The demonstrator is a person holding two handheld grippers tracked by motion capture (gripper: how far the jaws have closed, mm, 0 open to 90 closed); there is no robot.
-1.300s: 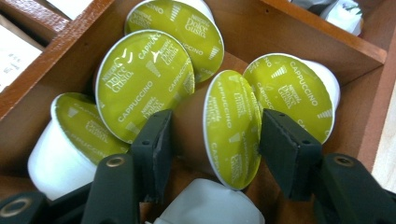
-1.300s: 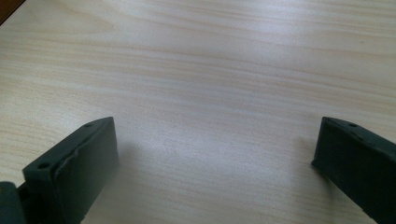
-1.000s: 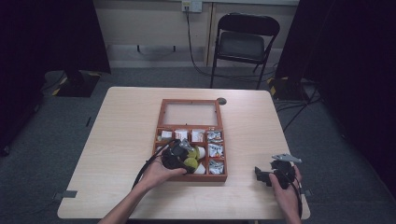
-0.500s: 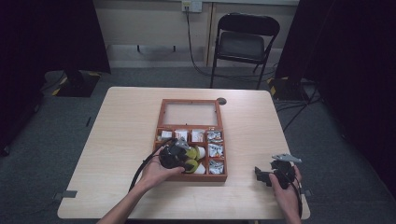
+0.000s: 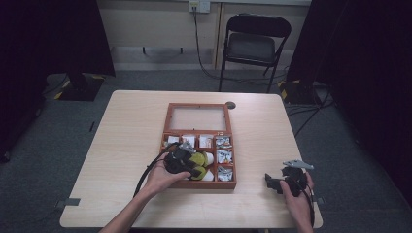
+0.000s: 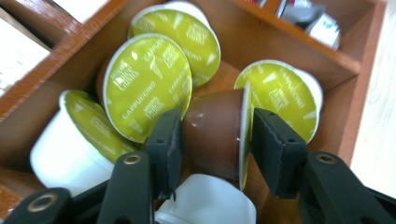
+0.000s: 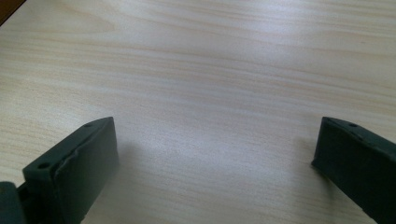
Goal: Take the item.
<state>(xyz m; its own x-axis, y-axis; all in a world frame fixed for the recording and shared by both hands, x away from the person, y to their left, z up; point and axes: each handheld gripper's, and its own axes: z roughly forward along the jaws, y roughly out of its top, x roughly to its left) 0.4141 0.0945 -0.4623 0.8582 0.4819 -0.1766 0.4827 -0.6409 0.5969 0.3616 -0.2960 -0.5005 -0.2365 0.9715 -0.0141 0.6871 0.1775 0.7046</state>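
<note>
A wooden compartment box (image 5: 167, 121) lies at the table's middle. Its near left compartment (image 6: 56, 56) holds several coffee capsules with green foil lids marked cappuccino. My left gripper (image 5: 197, 168) reaches down into that compartment. In the left gripper view its jaws (image 6: 215, 116) are shut on a brown capsule (image 6: 210, 128) lying on its side, one pad on the cup's base, the other on its green lid. White capsules (image 6: 60, 149) lie around it. My right gripper (image 5: 273, 180) rests near the table's front right, and it (image 7: 217, 126) is open over bare wood.
The box's open glass lid (image 5: 198, 118) lies flat toward the far side. Small packets (image 5: 223, 156) fill the right-hand compartments. A dark round disc (image 5: 230, 105) sits by the box's far right corner. A folding chair (image 5: 252, 43) stands beyond the table.
</note>
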